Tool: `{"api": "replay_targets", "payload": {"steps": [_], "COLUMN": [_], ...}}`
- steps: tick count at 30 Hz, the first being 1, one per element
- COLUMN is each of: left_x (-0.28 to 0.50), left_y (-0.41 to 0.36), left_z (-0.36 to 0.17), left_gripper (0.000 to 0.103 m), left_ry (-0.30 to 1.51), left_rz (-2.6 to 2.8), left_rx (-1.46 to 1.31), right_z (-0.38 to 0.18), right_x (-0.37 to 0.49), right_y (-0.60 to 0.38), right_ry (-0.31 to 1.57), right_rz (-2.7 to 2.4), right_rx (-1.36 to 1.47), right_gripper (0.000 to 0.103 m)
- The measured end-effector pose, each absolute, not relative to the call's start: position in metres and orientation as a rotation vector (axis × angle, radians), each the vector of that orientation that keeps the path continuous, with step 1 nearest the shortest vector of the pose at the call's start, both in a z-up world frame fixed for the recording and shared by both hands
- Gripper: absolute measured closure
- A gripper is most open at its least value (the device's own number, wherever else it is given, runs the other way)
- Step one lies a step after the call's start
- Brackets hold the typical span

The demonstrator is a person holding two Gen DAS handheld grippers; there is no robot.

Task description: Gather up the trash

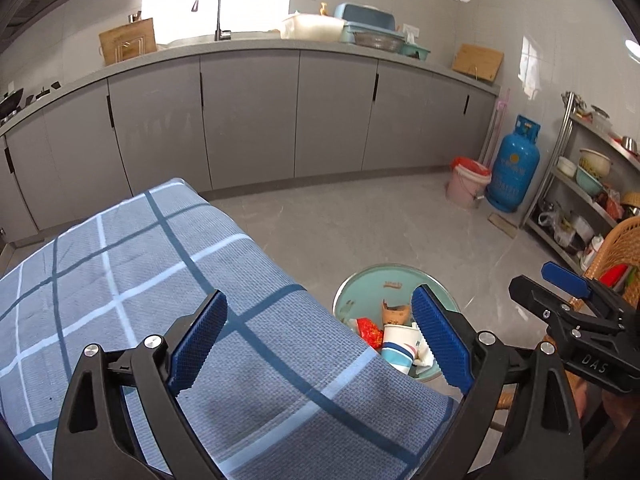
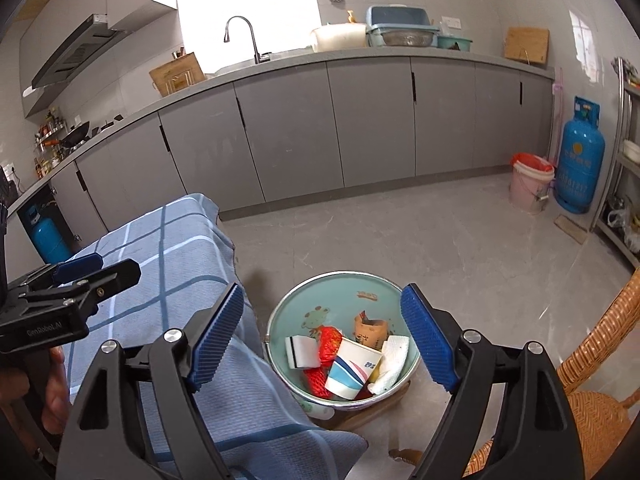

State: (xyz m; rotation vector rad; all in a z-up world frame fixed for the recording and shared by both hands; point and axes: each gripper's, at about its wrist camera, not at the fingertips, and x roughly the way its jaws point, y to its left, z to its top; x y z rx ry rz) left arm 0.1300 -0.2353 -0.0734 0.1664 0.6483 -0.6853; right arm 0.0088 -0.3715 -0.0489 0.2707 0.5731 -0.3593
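Nearest the lens in the left wrist view, the left hand-held gripper (image 1: 320,340) stands with its blue pads wide apart and nothing between them, over the blue checked cloth (image 1: 168,280) that covers the worktop in the lower left of the frame. At the right edge of that view the right hand-held gripper (image 1: 568,284) shows from the side. In its own view the right hand-held gripper (image 2: 320,340) also has its jaws spread and empty, framing the basin (image 2: 288,312) just past the cloth's edge, lower centre of the frame.

Inside the basin lies the collected trash: a striped paper cup (image 2: 352,368) on its side, red netting (image 2: 328,344), a white folded card (image 2: 302,352), a brown paper scrap (image 2: 370,330) and a crumpled white tissue (image 2: 394,360), all touching one another. A wicker chair (image 2: 600,360) fills the lower right.

Farther off, on the grey floor toward the right, a pink bucket (image 2: 530,192) stands just beside a blue gas cylinder (image 2: 580,160). Grey cabinets (image 2: 360,128) with a sink tap (image 2: 244,36) cross the top of the frame.
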Motion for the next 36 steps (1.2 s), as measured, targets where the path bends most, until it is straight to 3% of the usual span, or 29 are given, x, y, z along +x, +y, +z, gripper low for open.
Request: {"api": "replay_targets", "payload": {"steps": [36], "left_x": [0.12], "left_y": [-0.221], "left_z": [-0.051], "left_gripper": [0.011], "left_ry": [0.584], "left_rz": [-0.65], "left_rx": [0.164], "right_z": [-0.04], "right_x": [0.003], "right_y": [-0.355], "right_ry": [0.574], "right_rz": [-0.355], "right_rx": [0.241], "right_gripper": [0.02]}}
